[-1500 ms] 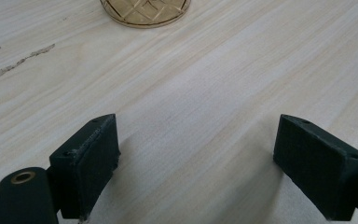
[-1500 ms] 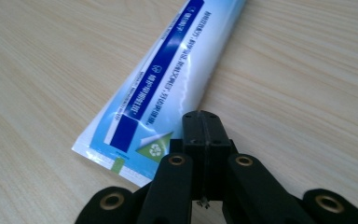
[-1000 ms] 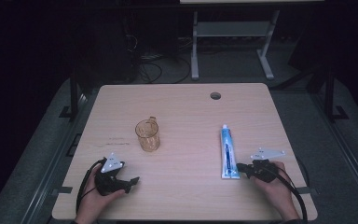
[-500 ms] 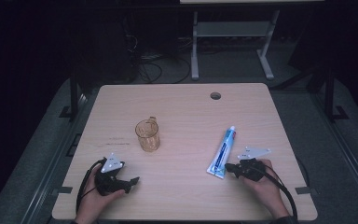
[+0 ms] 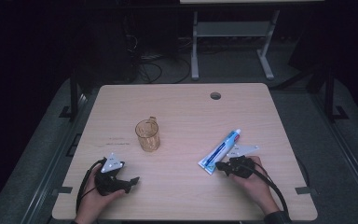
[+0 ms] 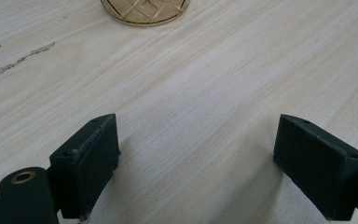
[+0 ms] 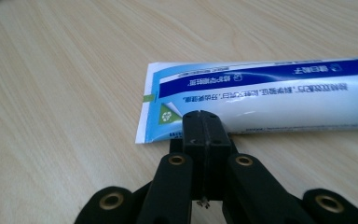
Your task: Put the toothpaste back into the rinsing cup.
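High view: overhead, facing forward-down, far. Gripper views: low, close over table; right shares tube, left shares cup.

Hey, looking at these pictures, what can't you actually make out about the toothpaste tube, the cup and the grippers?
- Toothpaste tube: cap end cut off by the right gripper view's edge; print too blurred to read.
- Cup: in the left gripper view, all but its base cut off by the top edge.
- Right gripper: fingers too small in the high view to judge contact with the tube.

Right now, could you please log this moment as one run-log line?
left gripper: open, idle near cup | right gripper: shut, tips against toothpaste tube crimped end | tube: flat on table, angled
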